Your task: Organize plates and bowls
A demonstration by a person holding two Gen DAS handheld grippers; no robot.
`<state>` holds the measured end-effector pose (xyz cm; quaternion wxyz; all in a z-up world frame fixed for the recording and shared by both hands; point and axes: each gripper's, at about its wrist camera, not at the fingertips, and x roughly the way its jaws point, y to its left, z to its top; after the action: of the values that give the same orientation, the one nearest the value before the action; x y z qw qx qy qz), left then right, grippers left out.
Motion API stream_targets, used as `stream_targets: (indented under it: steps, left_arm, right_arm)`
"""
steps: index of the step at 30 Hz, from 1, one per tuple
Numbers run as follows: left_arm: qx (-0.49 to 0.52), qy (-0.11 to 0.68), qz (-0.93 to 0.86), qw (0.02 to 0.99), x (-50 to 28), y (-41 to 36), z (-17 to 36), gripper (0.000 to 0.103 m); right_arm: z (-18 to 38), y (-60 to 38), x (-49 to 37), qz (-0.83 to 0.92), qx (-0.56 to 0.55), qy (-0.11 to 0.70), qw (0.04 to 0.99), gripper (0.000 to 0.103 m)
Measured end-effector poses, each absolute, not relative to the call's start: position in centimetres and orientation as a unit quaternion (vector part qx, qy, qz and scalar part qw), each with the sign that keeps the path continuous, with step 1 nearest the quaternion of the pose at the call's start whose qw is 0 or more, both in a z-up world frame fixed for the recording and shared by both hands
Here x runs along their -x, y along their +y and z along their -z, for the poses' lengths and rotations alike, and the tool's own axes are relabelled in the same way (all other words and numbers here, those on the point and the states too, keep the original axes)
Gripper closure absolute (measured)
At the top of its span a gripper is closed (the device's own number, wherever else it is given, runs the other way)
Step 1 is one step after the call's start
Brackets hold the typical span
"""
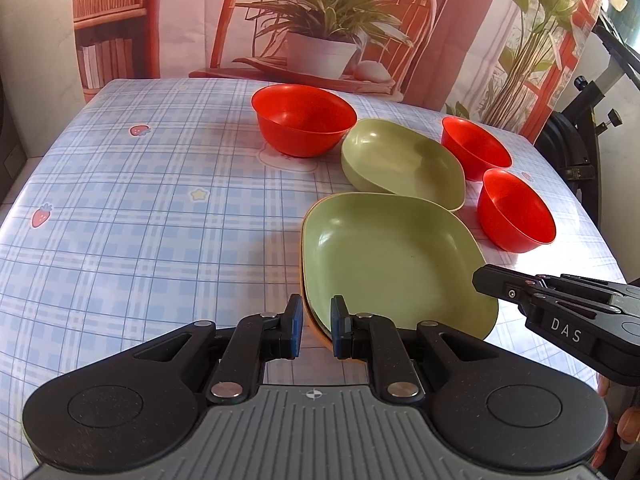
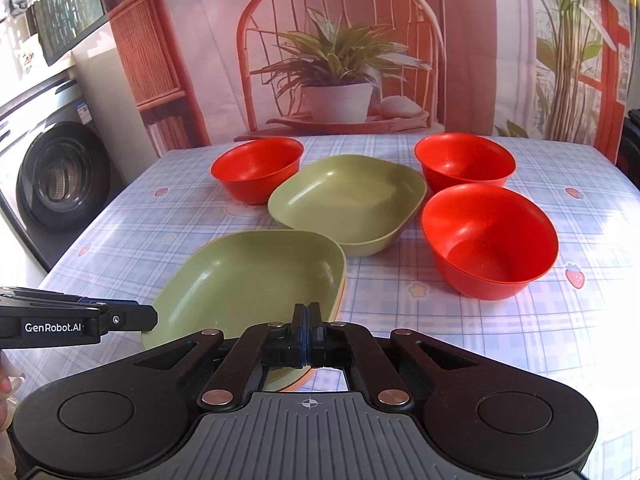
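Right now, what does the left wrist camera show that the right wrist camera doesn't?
Left wrist only: the left gripper with its jaws apart either side of the near green plate's rim, an orange plate edge beneath it, and black exercise equipment on the right.

Right wrist only: the right gripper with its pads pressed together near that plate's edge, and a washing machine on the left.

Both: three red bowls, the far green plate, the checked tablecloth and the printed plant backdrop.
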<state>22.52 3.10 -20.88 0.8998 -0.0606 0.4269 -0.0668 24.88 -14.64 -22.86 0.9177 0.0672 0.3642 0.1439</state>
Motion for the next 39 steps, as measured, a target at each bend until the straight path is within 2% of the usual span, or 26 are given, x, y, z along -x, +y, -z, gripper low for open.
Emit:
stream_targets:
  steps: [5,11,17,27,39]
  left_arm:
    - [0.065,0.426,0.065,0.9,-22.1,3.3,21.1,0.088]
    - [0.071,0.422,0.061,0.902,-22.0,3.5,21.0,0.088]
    - [0.075,0.421,0.062,0.902,-21.9,3.7,21.2,0.087]
    - [0.071,0.421,0.062,0.902,-22.1,3.6,21.3,0.086]
    - [0.075,0.382,0.082,0.917,-24.8,4.9,18.0,0.085]
  right_arm:
    - [23.5,-14.6,-24.8,-0.143,-0.078,0.375,0.913,0.103]
    - [22.0,-14.8,-24.0,-0.125,-0.058,0.335,0.932,0.103]
    - [23.4,-14.8,-24.4,-0.118,-0.059,0.369,0.92,0.102]
    - [23.7,-14.9,-24.4,-0.119,-0.067,0.372,0.918,0.102]
    - [21.6,-17.4,-26.2,-0.094,-0.089,0.341,0.931,0.097]
